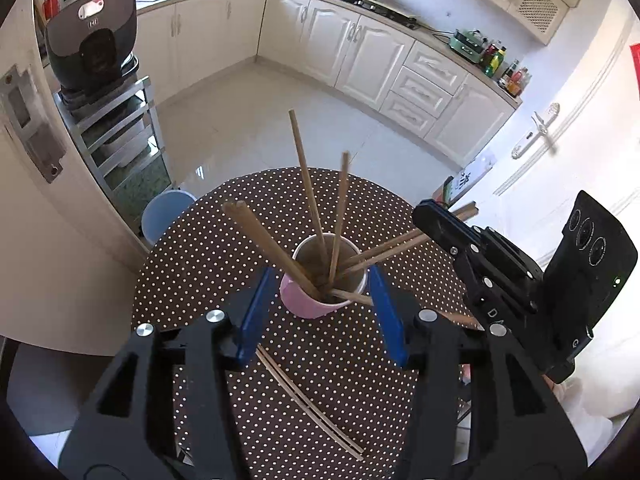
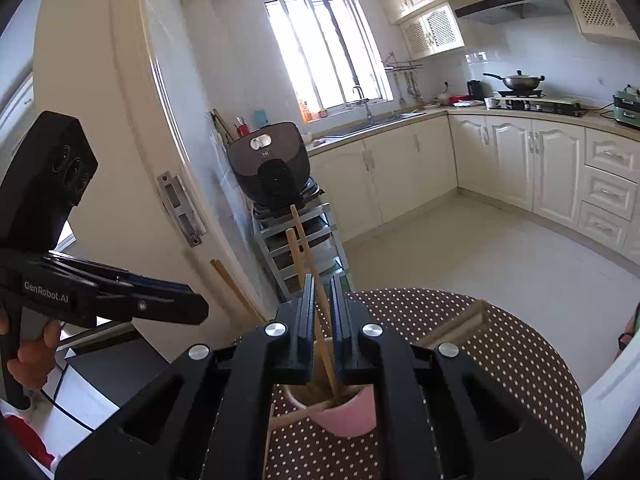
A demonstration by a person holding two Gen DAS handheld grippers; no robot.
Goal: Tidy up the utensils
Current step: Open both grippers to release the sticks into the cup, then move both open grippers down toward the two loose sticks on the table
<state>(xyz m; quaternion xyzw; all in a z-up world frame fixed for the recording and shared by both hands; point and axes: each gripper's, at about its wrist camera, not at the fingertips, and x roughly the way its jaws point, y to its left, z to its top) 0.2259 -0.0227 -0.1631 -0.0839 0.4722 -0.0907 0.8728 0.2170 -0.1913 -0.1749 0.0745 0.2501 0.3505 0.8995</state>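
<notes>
A pink cup (image 1: 304,304) stands on the round polka-dot table (image 1: 200,272) and holds several wooden chopsticks (image 1: 306,184). My left gripper (image 1: 322,280) is open, its blue fingers (image 1: 256,316) on either side of the cup, apart from it. Two more chopsticks (image 1: 308,400) lie flat on the table below the cup. My right gripper (image 2: 322,296) hovers above the cup (image 2: 348,412), its jaws narrowly apart around a pair of chopsticks (image 2: 308,256) that stand in the cup. It also shows at the right of the left wrist view (image 1: 436,220).
A blue stool (image 1: 164,216) stands beyond the table's far left edge. A metal rack with a black appliance (image 1: 96,44) stands by the wall on the left. Kitchen cabinets (image 1: 360,52) and a white door (image 1: 560,152) ring the tiled floor.
</notes>
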